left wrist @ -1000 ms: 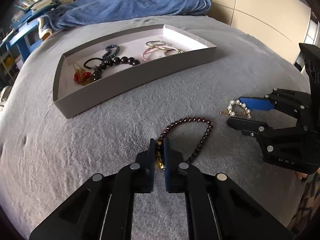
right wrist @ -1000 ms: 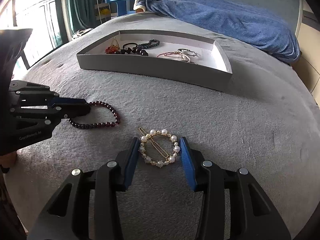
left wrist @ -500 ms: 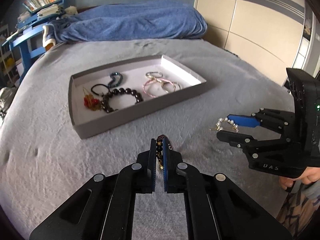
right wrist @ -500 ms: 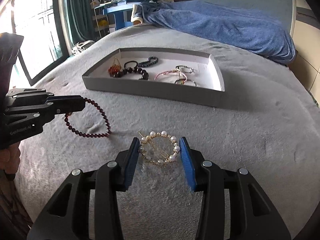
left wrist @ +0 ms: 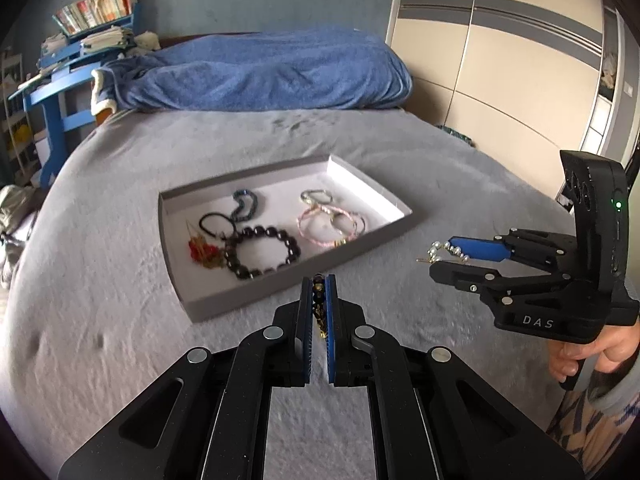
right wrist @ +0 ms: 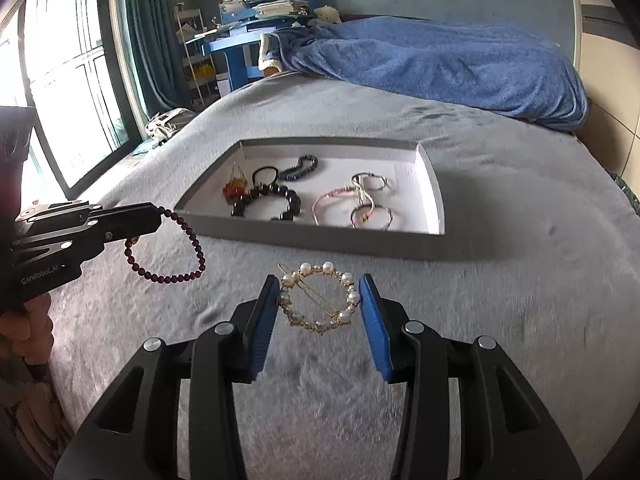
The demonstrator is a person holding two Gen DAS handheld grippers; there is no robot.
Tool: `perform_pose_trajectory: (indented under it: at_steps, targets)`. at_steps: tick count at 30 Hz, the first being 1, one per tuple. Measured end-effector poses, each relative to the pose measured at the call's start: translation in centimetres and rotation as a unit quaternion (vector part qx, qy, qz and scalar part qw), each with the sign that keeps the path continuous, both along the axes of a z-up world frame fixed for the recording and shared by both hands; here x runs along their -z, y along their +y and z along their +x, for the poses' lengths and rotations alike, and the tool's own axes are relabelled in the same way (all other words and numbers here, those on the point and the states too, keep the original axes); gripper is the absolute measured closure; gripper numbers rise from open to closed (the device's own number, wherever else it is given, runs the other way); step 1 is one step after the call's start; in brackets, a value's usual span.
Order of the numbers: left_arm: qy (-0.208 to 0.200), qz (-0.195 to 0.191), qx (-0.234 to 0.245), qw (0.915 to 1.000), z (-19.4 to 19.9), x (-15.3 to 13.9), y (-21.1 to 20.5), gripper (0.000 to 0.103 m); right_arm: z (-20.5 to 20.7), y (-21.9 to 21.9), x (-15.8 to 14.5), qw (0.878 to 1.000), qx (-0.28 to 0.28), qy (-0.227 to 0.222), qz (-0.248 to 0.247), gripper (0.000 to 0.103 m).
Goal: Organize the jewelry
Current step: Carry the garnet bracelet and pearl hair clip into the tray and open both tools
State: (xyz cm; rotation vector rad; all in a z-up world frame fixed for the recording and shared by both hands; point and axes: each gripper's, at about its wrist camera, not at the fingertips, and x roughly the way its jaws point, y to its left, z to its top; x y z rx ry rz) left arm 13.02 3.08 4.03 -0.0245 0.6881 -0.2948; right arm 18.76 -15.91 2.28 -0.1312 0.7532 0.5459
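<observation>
We hold both pieces clear of bed (right wrist: 520,280) for carry to tray (right wrist: 320,236): left gripper (left wrist: 319,292) jaws nearly closed, pinching garnet bracelet (right wrist: 168,256); right gripper (right wrist: 319,300) jaws half-spread, clamping pearl hair clip (right wrist: 320,300).

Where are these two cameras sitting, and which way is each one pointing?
Left wrist view: sits on the left gripper, looking along its fingers, shut on a dark red bead bracelet, toward the grey tray; the right gripper and a hand show.
Right wrist view: sits on the right gripper, which clamps a pearl ring hair clip, facing the tray; the left gripper shows.
Shared: tray, grey bed cover, blue blanket.
</observation>
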Motion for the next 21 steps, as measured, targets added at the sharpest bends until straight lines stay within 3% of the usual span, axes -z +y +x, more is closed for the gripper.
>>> perform_pose_trajectory:
  at_steps: [9,21]
  targets:
    - [-0.022,0.007,-0.011,0.9997,2.8,-2.0,1.7,0.097,3.0,0.4,-1.4,1.000,0.004,-0.008,0.006,0.062]
    - [-0.007,-0.023,-0.048,0.9986,6.2,-1.3,5.5,0.097,7.3,1.1,-1.2,1.000,0.009,-0.004,0.019,0.062]
